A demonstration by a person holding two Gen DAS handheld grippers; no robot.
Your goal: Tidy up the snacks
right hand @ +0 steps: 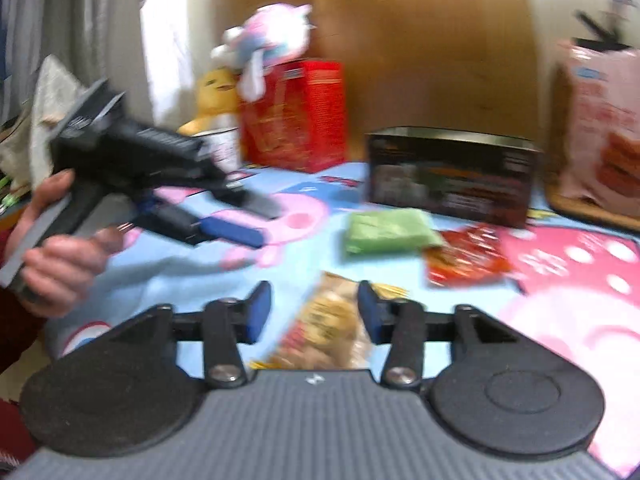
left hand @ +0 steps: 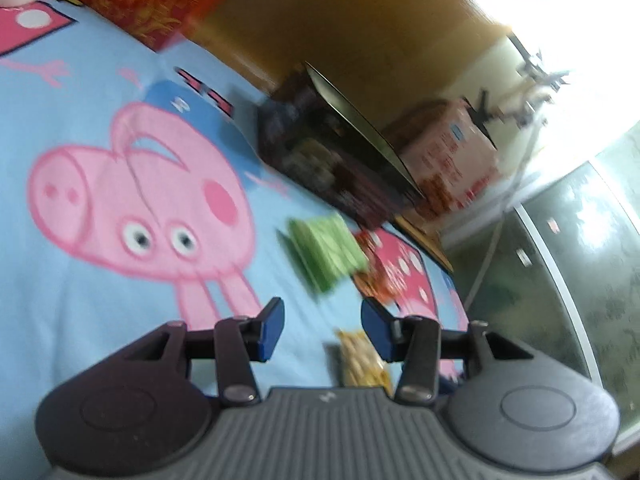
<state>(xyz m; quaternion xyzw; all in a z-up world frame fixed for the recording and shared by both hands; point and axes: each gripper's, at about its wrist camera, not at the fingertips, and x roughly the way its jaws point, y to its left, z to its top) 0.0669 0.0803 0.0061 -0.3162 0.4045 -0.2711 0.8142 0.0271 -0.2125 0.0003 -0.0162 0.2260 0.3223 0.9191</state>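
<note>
Two handheld grippers with blue-padded black fingers hover over a light blue bedsheet (right hand: 160, 272) printed with pink cartoon pigs. The left gripper (left hand: 322, 330) has its jaws parted with nothing between them; a hand (right hand: 60, 248) grips its handle. The right gripper (right hand: 310, 312) is also parted, its pads either side of, but above, a yellow crinkly snack packet (right hand: 332, 320) lying on the sheet. Beyond lie a green snack packet (right hand: 388, 230) and a red snack packet (right hand: 466, 256), touching. Behind them stands a black rectangular open box (right hand: 452, 176)
</note>
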